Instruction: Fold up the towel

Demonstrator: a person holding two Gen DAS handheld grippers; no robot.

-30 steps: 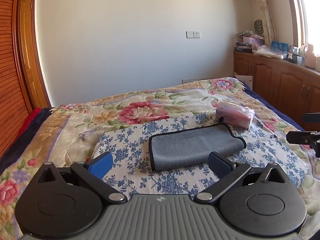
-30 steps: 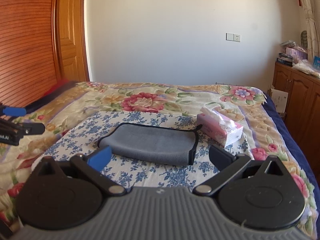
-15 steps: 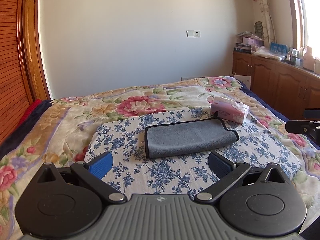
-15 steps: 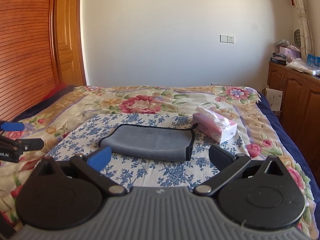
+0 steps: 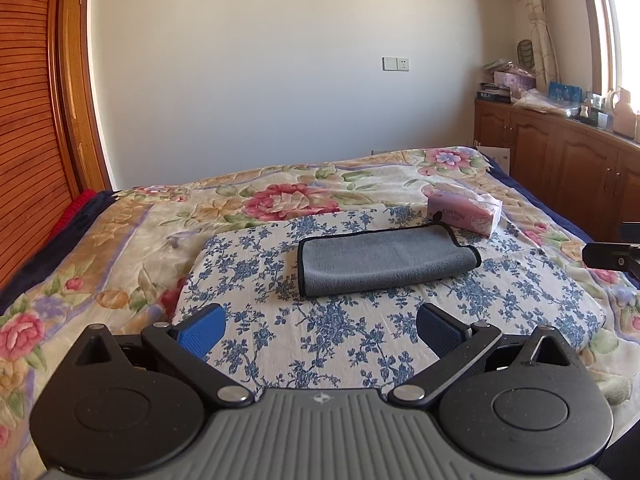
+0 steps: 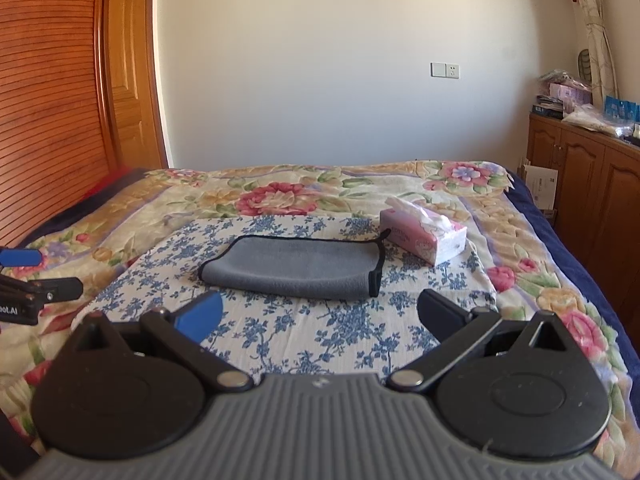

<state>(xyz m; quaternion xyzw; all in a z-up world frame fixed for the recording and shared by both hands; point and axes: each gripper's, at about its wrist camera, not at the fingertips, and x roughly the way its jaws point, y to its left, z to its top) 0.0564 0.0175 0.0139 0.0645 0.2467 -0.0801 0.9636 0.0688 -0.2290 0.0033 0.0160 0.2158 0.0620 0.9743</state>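
A grey towel [image 5: 384, 260] with a black hem lies folded on a blue-flowered white cloth [image 5: 280, 320] on the bed. It also shows in the right wrist view [image 6: 292, 266]. My left gripper [image 5: 320, 326] is open and empty, held back from the towel's near edge. My right gripper [image 6: 320, 314] is open and empty, also short of the towel. The left gripper shows at the left edge of the right wrist view [image 6: 24, 276]. The right gripper shows at the right edge of the left wrist view [image 5: 612, 254].
A pink tissue box [image 5: 464, 212] stands just behind the towel's right end, and shows in the right wrist view [image 6: 424, 236]. The flowered bedspread [image 5: 120, 240] covers the bed. A wooden wardrobe [image 6: 48, 100] stands left, wooden cabinets [image 5: 560, 164] right.
Both grippers have pulled back and risen away from the towel, which now looks smaller and farther off. The towel and tissue box have not moved.
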